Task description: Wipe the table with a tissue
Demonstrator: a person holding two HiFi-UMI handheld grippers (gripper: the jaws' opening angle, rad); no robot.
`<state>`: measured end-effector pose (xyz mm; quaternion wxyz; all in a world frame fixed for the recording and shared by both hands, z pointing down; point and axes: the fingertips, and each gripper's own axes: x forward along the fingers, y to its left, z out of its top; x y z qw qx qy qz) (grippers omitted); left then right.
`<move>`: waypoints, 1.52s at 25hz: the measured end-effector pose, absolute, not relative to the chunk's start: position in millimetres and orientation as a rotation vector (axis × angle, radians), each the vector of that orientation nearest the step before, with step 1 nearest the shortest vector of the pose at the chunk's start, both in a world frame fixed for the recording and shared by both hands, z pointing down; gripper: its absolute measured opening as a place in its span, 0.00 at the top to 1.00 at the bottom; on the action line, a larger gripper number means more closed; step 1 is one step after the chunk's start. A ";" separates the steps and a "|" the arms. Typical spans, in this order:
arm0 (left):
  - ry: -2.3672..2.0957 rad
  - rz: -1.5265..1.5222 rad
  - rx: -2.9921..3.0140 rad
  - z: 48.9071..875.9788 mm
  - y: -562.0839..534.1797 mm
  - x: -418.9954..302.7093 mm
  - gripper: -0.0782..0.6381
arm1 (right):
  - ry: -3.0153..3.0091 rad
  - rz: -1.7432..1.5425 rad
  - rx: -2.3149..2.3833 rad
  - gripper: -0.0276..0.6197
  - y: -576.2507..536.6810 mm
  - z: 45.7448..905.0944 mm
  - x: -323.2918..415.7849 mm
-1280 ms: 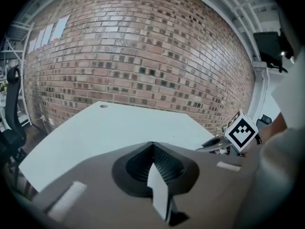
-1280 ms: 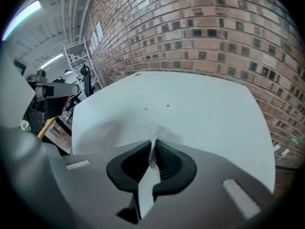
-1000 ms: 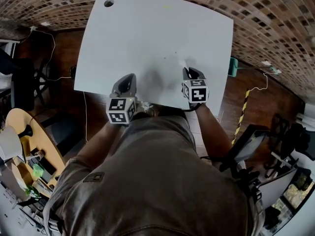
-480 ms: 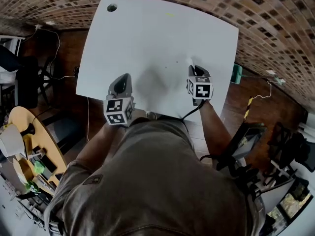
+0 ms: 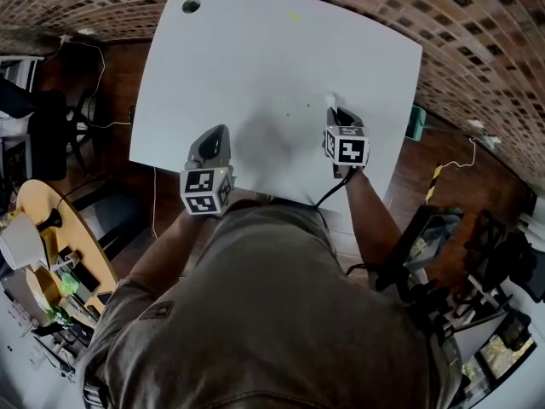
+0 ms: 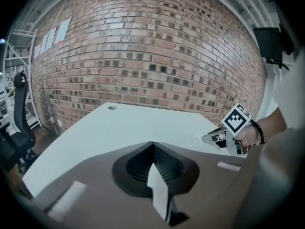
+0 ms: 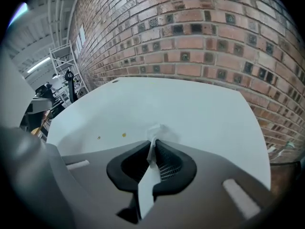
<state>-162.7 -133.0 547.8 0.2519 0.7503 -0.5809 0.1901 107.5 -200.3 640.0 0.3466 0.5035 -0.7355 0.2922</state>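
Observation:
The white table (image 5: 255, 58) fills the upper head view, with a round cable hole (image 5: 191, 6) at its far left corner. My right gripper (image 5: 332, 114) rests on the table's right side, shut on a crumpled white tissue (image 5: 330, 100). In the right gripper view the tissue (image 7: 158, 129) pokes out just past the closed jaws (image 7: 153, 144) and touches the tabletop. Two small yellow-brown crumbs (image 7: 123, 135) lie left of it. My left gripper (image 5: 218, 133) hovers near the front edge, jaws shut (image 6: 152, 147) with nothing in them. From the left gripper view, the right gripper (image 6: 228, 133) shows at the right.
A brick wall (image 6: 143, 56) stands behind the table. Office chairs (image 5: 43, 135) and a cluttered round wooden table (image 5: 60, 245) stand at the left. A green object (image 5: 415, 122) hangs by the table's right edge. Another dark chair (image 5: 430, 250) and cables lie at the right.
My right gripper has slid a little farther onto the table, with the tissue in it. The left gripper has stayed near the front edge.

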 end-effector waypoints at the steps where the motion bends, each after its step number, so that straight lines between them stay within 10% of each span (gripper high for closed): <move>1: -1.578 0.514 2.041 548.4 -133.6 -162.0 0.90 | -1.911 0.757 1.296 0.91 -199.6 639.9 105.1; 38: -1.587 0.476 2.080 538.3 -96.2 -166.9 0.90 | -2.044 0.734 0.909 0.91 -102.0 643.3 -1.8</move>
